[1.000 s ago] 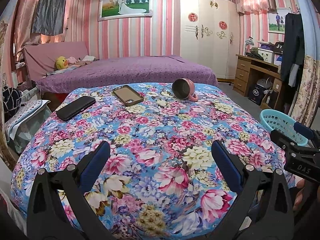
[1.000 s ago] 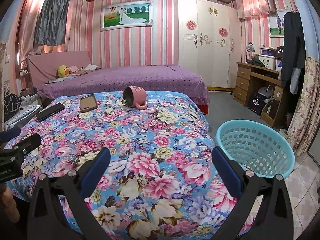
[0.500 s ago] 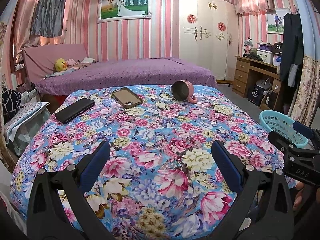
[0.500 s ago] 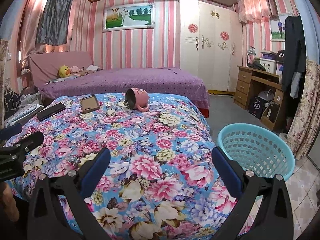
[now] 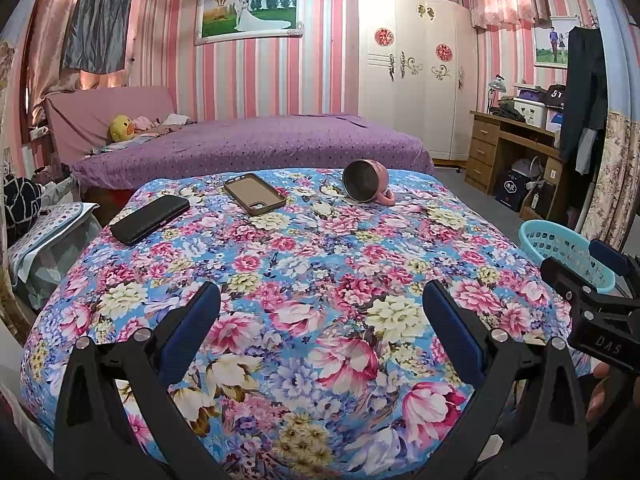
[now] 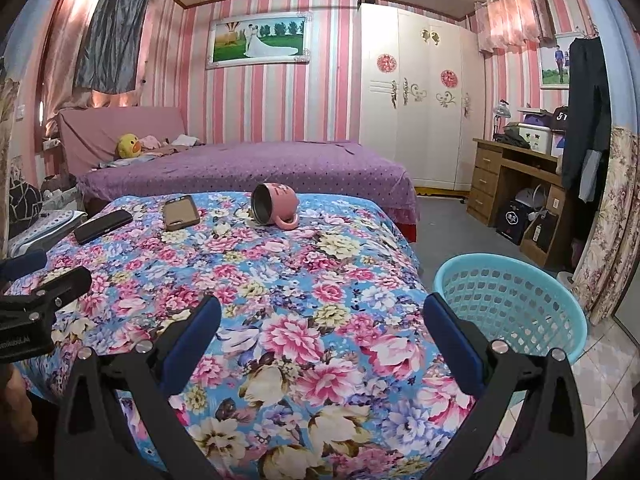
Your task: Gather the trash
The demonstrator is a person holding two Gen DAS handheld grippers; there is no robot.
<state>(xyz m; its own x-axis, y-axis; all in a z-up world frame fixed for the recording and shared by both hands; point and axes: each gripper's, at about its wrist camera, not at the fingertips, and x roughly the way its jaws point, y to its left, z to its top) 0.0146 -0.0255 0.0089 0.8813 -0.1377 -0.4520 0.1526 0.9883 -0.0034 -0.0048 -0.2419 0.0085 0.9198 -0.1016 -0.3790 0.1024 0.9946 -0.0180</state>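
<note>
Both tools, left tool (image 5: 320, 316) and right tool (image 6: 320, 316), are held spread apart and empty; the tipped pink mug (image 6: 275, 209) far ahead should be approached low, the basket (image 6: 512, 308) being right.

On the flower-patterned blue cloth (image 5: 320, 280) three things lie along the far edge: the black phone (image 5: 150, 219) at the left, the brown-cased phone (image 5: 255, 199) to its right, then the pink mug (image 5: 366, 187) on its side, its mouth turned toward the near side. Behind the cloth stands the purple bed (image 5: 256, 146), with the yellow duck plush toy (image 5: 121, 128) at its left end. The light blue plastic basket (image 6: 510, 308) stands on the floor, just beside the cloth's right edge. The brown wooden desk (image 6: 516, 184) is behind the basket, at the right wall.
</note>
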